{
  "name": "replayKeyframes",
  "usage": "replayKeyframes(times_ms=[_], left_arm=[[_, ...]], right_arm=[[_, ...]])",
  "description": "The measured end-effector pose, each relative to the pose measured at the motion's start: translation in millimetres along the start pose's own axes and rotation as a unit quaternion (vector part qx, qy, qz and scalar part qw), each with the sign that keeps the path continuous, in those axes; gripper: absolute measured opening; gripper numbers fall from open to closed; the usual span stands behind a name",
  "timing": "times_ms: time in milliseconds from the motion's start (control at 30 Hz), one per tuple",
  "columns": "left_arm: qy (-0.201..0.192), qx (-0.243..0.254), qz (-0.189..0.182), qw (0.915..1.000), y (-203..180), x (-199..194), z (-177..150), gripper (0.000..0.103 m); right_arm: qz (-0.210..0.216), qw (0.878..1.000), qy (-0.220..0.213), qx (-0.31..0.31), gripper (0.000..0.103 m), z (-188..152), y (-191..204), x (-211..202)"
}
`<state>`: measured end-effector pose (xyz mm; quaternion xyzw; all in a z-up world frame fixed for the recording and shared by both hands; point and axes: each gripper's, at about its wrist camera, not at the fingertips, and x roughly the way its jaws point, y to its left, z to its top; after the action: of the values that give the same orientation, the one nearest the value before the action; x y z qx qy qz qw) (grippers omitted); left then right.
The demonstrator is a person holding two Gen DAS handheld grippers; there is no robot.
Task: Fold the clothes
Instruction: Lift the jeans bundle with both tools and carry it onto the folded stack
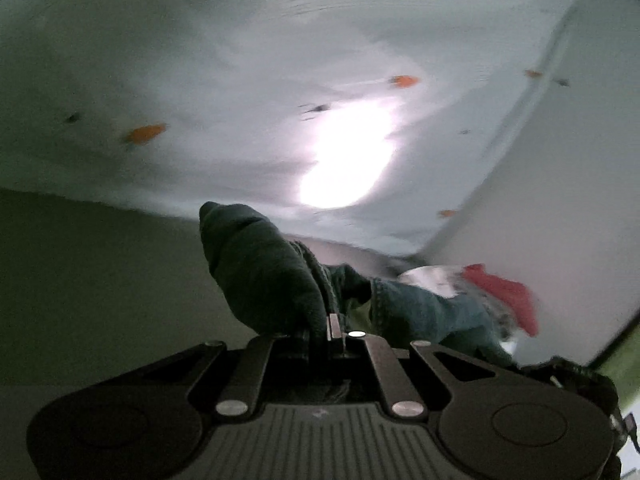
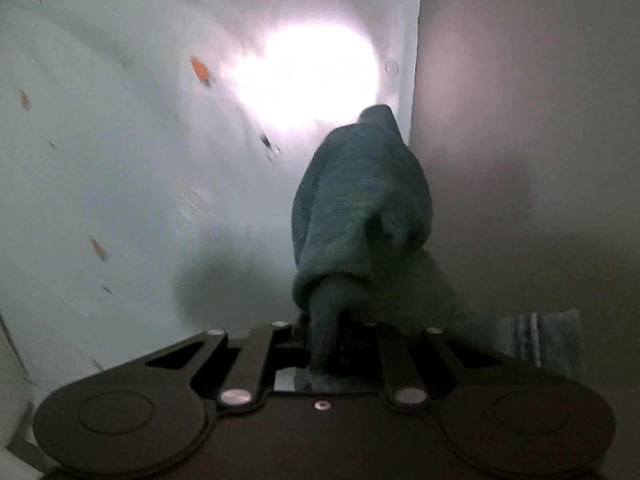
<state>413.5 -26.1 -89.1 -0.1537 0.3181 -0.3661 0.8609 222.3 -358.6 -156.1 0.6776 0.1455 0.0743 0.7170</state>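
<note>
The left gripper (image 1: pixel 334 330) was clamped on a dark teal cloth (image 1: pixel 264 272), its jaws nearly together with the fabric bunched up between them and rising in a hump just beyond the tips. To the right of that hump the cloth trailed away toward a heap of clothes, where a red garment (image 1: pixel 508 292) lay against something white (image 1: pixel 432 280).

The right gripper (image 2: pixel 340 332) was likewise closed on the teal cloth (image 2: pixel 360 200), a thick fold standing up from its narrow jaws. Beyond the cloth spread a pale sheet (image 2: pixel 120 160) dotted with small orange marks, a bright glare falling on it. Both views were blurred.
</note>
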Motion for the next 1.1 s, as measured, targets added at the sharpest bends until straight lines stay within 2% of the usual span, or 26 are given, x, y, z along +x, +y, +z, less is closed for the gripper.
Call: replayKeyframes(times_ms=[100,233,400,533,667,867,1000,1100], left_arm=[[0.003,0.037,-0.043,0.9984,-39.8,8.3,-1.3,0.007],[0.009,0.074,-0.106,0.9916,-96.2,30.6,-3.5,0.007],[0.011,0.106,-0.155,0.9822,-175.4,81.9,-0.5,0.007],[0.011,0.118,-0.168,0.9786,-245.0,136.0,12.1,0.007],[0.001,0.154,-0.181,0.9714,-313.0,196.0,30.9,0.007],[-0.008,0.202,-0.205,0.9576,-405.6,284.3,72.9,0.007],[-0.008,0.231,-0.216,0.9486,-452.6,347.7,102.3,0.008],[0.003,0.264,-0.213,0.9408,-478.0,403.9,110.9,0.008]], right_arm=[[0.005,0.999,-0.039,-0.013,0.013,-0.3,15.2,-48.1],[0.020,0.995,-0.096,-0.021,0.013,9.4,28.6,-106.1],[0.054,0.987,-0.152,-0.011,0.013,53.5,29.4,-162.0],[0.096,0.979,-0.180,-0.001,0.013,116.5,30.0,-179.5],[0.132,0.970,-0.203,-0.003,0.013,186.0,31.4,-205.8],[0.178,0.958,-0.224,-0.019,0.013,300.4,47.2,-202.7],[0.187,0.950,-0.248,-0.021,0.013,365.4,55.0,-191.4],[0.179,0.944,-0.275,-0.023,0.013,401.7,54.2,-183.6]])
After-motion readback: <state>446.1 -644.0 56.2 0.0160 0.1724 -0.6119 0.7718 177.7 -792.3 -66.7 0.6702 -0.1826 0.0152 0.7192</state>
